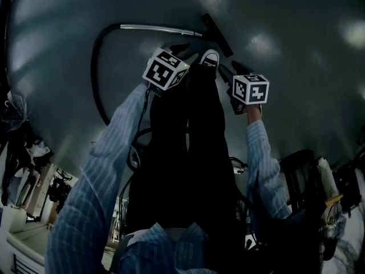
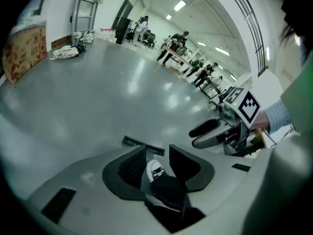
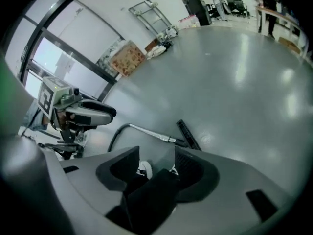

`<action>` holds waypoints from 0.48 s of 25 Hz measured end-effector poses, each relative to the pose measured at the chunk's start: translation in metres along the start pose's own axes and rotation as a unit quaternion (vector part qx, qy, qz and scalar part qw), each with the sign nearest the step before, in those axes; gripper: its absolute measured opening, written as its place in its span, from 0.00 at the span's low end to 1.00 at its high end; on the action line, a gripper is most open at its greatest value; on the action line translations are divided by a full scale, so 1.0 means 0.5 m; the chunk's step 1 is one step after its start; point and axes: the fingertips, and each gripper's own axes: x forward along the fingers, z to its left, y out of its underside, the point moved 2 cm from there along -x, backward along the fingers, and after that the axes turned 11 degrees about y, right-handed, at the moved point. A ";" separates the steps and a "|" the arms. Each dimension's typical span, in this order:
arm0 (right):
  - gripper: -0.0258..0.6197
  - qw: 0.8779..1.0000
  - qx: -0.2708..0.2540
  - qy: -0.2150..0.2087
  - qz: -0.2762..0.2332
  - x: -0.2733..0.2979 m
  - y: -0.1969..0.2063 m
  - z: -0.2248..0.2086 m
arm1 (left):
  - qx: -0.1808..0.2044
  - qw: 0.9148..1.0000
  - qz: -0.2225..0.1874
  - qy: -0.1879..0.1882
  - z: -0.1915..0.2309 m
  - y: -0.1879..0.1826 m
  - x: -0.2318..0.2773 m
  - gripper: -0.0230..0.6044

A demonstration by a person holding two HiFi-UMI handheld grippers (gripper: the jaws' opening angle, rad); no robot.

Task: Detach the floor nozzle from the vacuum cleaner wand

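The vacuum lies on the grey floor ahead of my feet. Its metal wand (image 1: pixel 159 28) runs into the black floor nozzle (image 1: pixel 217 34), and a black hose (image 1: pixel 96 73) curves off the wand's other end. The right gripper view shows the wand (image 3: pixel 146 131), nozzle (image 3: pixel 188 135) and hose (image 3: pixel 115 136) beyond its jaws. In the left gripper view only the nozzle (image 2: pixel 143 145) shows. My left gripper (image 1: pixel 178 50) (image 2: pixel 156 153) and right gripper (image 1: pixel 238 68) (image 3: pixel 156 153) hang above the floor on either side of my leg, both open and holding nothing. A white shoe (image 1: pixel 210 57) and dark trouser leg show between the jaws.
A cardboard box (image 3: pixel 128 58) and a metal cart (image 3: pixel 151 13) stand by the far wall. Several people work at tables (image 2: pixel 188 58) across the hall. Chairs and clutter (image 1: pixel 296 176) sit behind me, with shelves (image 1: pixel 28 187) at my left.
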 end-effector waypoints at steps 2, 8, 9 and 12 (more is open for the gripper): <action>0.38 0.999 -0.036 0.020 0.010 0.069 0.008 -0.034 | 0.041 0.998 0.047 -0.010 0.052 0.041 0.059 0.26; 0.44 0.987 -0.136 0.073 0.038 0.273 0.037 -0.137 | 0.233 0.951 0.202 -0.010 0.203 0.177 0.246 0.34; 0.44 0.985 -0.146 0.081 0.041 0.300 0.040 -0.153 | 0.250 0.943 0.219 -0.013 0.232 0.194 0.272 0.34; 0.45 0.982 -0.157 0.096 0.051 0.374 0.064 -0.198 | 0.266 0.930 0.253 -0.021 0.313 0.238 0.345 0.34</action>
